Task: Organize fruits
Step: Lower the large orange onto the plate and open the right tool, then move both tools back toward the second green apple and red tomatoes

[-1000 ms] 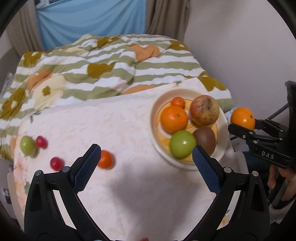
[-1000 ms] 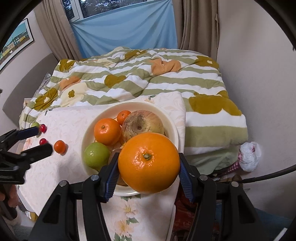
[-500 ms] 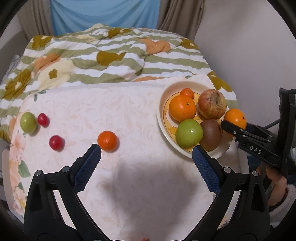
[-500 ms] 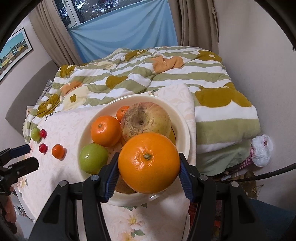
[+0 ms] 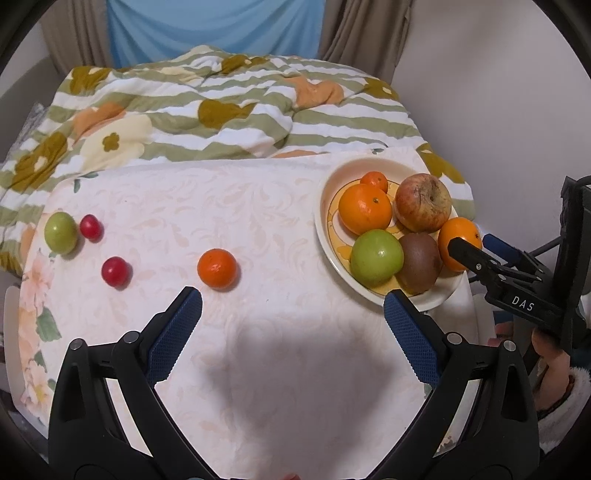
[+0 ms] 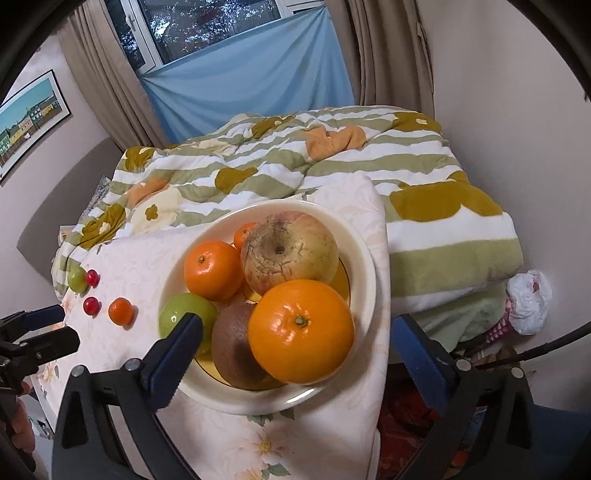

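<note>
My right claw (image 6: 293, 363) is opening, pads off the big orange (image 6: 301, 330), which sits at the plate's (image 6: 364, 266) near rim against the kiwi (image 6: 234, 350). It's round, firm and slick, so grip across the middle. Left claw (image 5: 293, 328) is wide open, empty, over the bench (image 5: 258, 369).

Indoor light, even, moderately bright; source overhead, behind cams. Soft grey shadow on tablecloth (image 5: 266, 354) between left gripper (image 5: 293, 314) fingers. Small glare spots on big orange (image 6: 301, 330) and green apple (image 5: 376, 256). Window (image 6: 207, 26) dark outside. Strong fisheye bending, black vignette at corners. Focus sharp centrally, slightly soft twd edges.
</note>
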Demonstrator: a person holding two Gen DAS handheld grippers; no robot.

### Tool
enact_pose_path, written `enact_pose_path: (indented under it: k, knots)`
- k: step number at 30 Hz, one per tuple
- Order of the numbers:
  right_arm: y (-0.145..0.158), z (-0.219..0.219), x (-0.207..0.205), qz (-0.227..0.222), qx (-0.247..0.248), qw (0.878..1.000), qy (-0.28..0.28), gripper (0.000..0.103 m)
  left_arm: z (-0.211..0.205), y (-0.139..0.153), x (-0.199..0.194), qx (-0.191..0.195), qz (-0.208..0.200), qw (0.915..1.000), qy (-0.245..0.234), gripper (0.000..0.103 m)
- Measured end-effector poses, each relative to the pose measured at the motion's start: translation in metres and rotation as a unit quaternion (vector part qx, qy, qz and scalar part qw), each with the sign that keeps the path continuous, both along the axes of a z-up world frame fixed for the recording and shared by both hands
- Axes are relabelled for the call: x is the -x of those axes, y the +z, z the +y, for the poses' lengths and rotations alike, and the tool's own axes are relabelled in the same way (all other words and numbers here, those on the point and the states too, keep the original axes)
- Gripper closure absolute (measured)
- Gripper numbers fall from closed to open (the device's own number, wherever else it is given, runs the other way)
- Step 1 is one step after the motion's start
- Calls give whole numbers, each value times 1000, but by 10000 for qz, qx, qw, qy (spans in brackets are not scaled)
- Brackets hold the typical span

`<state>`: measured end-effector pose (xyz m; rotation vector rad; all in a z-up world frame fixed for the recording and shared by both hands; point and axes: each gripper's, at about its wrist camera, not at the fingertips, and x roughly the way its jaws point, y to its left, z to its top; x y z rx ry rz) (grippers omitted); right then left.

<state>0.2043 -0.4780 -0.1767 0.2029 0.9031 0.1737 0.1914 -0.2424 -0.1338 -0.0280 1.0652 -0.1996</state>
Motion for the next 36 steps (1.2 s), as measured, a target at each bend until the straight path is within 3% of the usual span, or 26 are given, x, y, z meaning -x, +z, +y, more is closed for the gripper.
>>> enact_pose_path:
  k: [11,18,30,36]
  knots:
    - [30,-3,6,82,228,9997,2,1,11,28,11,-187,-128,9997,103,0]
    - [54,15,20,31,427,9991,11,1,40,48,19,-183,-388,9990,157,0]
    - [101,95,42,-38,794,9968,-88,1,135,73,34,-87,-598,9981,91,0]
    - [105,148,46,35,800,9967,-148,1,199,76,29,-112,-637,9979,59,0]
